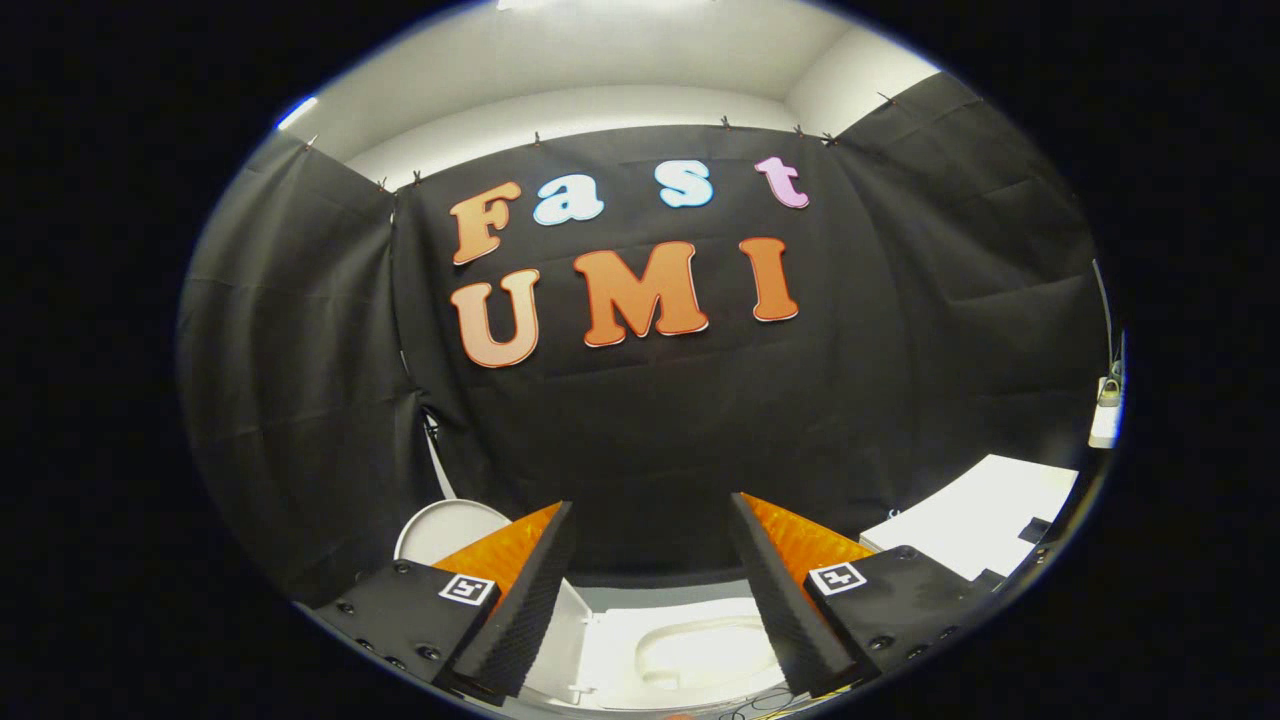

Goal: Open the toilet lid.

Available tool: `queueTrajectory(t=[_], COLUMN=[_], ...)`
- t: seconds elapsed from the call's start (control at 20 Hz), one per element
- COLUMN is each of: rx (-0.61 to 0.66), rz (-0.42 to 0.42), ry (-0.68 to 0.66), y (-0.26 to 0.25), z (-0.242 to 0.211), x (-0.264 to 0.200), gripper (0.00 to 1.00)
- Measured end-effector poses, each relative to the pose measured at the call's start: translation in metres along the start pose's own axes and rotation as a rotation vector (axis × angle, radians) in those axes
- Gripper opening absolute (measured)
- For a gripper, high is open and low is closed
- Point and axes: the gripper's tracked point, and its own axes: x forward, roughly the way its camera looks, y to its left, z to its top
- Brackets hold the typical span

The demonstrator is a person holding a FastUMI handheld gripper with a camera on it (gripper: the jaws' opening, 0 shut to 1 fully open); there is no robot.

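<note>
White toilet lid (450, 528) was already tipped up, so the gripper (652, 590) hung released above the seat (700, 650), holding nothing.

toilet lid (450, 525) half behind the tongs (650, 560), toilet seat (700, 650) cut off below

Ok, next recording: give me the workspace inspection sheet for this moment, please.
Surface: white toilet seat exposed below and between the fingers, ring and bowl opening visible.
Job's things: toilet lid already raised, standing beside the seat behind one finger.
Clutter: white flat-topped box beside the toilet.
Grippers: gripper open, fingers spread above the seat, holding nothing.
Cables: thin dark wires at the toilet's near edge.
Surroundings: black cloth wall; white power strip at the side.
</note>
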Motion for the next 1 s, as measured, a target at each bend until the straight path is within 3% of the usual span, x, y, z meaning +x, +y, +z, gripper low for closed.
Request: queueTrajectory(t=[0.3,1.0], rx=[0.019,-0.008], rz=[-0.059,-0.104], ry=[-0.003,-0.017], y=[-0.039,-0.089], z=[0.003,0.007], x=[0.001,-0.033], gripper=[0.98,0.98])
